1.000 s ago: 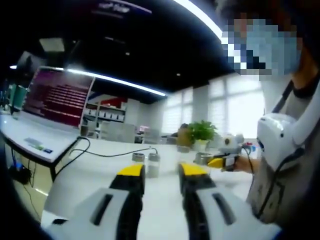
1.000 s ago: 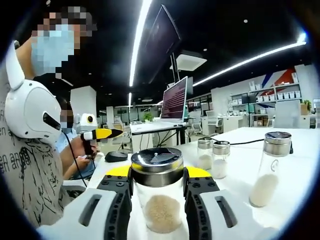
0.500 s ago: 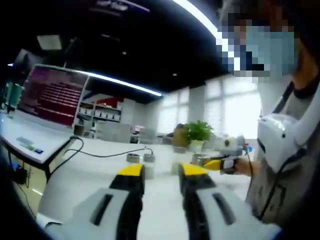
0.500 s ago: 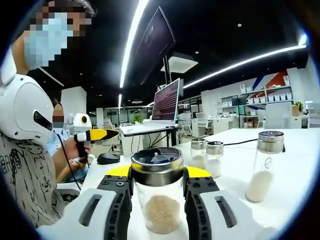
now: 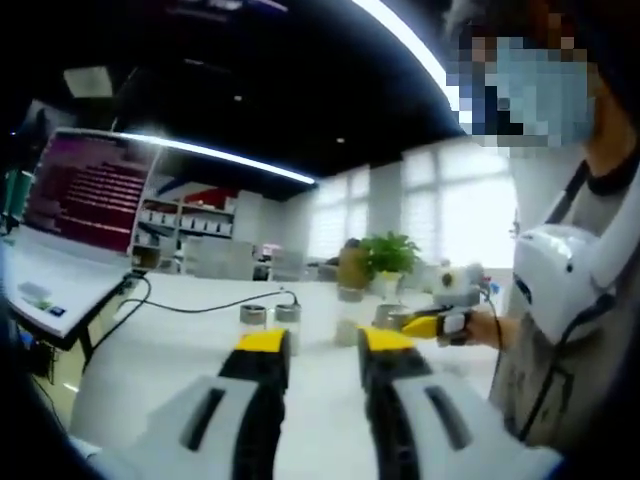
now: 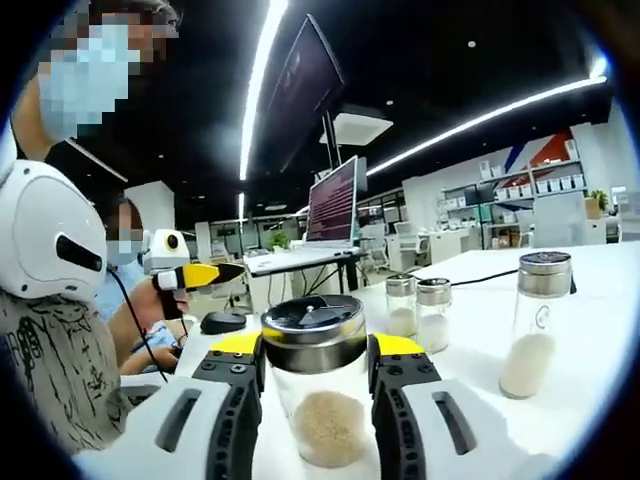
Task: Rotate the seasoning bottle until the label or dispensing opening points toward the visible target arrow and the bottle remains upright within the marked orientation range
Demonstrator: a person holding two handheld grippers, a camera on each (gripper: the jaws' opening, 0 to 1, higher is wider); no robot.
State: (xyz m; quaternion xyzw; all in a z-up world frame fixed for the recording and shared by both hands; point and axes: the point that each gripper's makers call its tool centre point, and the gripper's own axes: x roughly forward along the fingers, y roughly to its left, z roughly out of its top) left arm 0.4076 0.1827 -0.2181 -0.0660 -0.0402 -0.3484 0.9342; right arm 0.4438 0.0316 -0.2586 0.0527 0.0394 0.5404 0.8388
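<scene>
Up front in the left gripper view, the left gripper [image 5: 313, 345] hangs level above the white table [image 5: 180, 345], its yellow-tipped jaws parted with nothing between them. Beyond stand two small shakers [image 5: 265, 317], a black cable [image 5: 190, 305] and a blurred plant [image 5: 388, 253]. In the right gripper view, the right gripper [image 6: 314, 348] is clamped on the seasoning bottle [image 6: 314, 385], upright, steel-capped, with tan grains at its base. To its right stand a tall shaker [image 6: 537, 320] of white powder and a laptop [image 6: 332, 205] farther back. No arrow mark is discernible.
</scene>
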